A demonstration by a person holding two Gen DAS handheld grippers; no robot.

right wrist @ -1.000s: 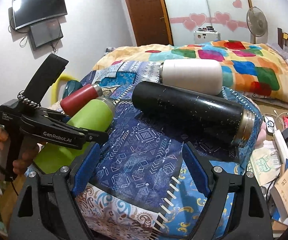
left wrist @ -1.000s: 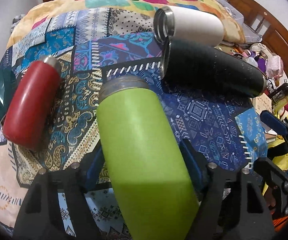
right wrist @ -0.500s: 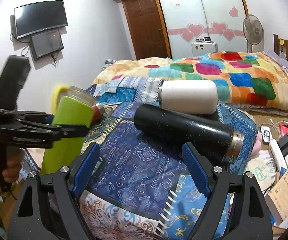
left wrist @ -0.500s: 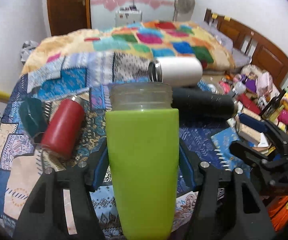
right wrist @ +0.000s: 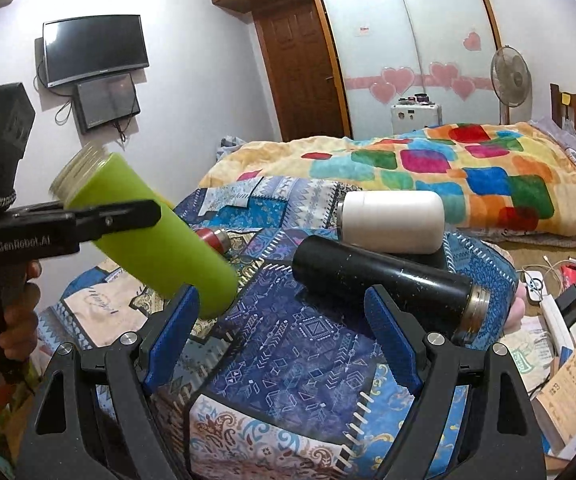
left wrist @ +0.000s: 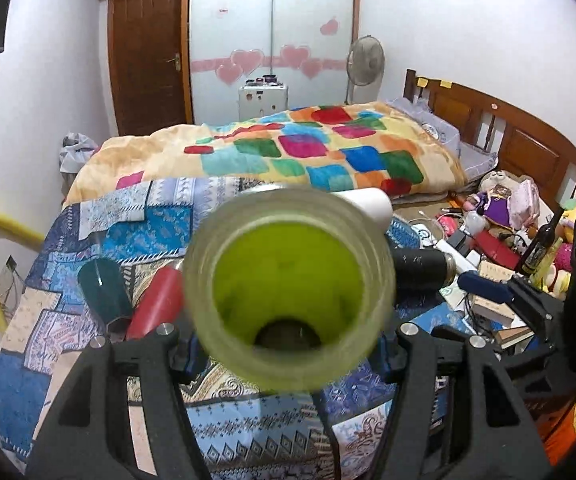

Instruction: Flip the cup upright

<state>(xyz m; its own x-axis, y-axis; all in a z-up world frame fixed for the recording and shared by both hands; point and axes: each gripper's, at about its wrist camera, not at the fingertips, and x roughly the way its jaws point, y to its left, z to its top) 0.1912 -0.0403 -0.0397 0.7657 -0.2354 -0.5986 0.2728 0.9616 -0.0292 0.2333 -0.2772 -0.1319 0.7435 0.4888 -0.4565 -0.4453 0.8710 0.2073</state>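
1. Two claws in play. The left claw [left wrist: 288, 354] is clamped on the green cup [left wrist: 290, 284], one finger [right wrist: 119, 216] pressed flat along its side in the right wrist view.
2. That green cup is up in the air above the patchwork cloth [right wrist: 312, 336], tilted, with its open threaded mouth pointing up and to the left and its base low, just beside the right claw's left pad. From the left wrist view you look nearly straight down into the mouth, so the inside fills the middle of the shot.
3. The right claw [right wrist: 283, 340] is spread wide with nothing between its blue pads, hovering over the cloth.
4. On the cloth: a black flask [right wrist: 388, 284] lying on its side, metal neck toward the right, and a white flask [right wrist: 392, 216] lying on its side right behind it; can't tell if they actually touch.
5. A red flask [left wrist: 155, 304] lies on its side behind the green cup, with a dark teal cup [left wrist: 103, 292] just beside it.
6. Colourful blanket [right wrist: 448, 160] on the bed behind, clutter on the floor to the right.
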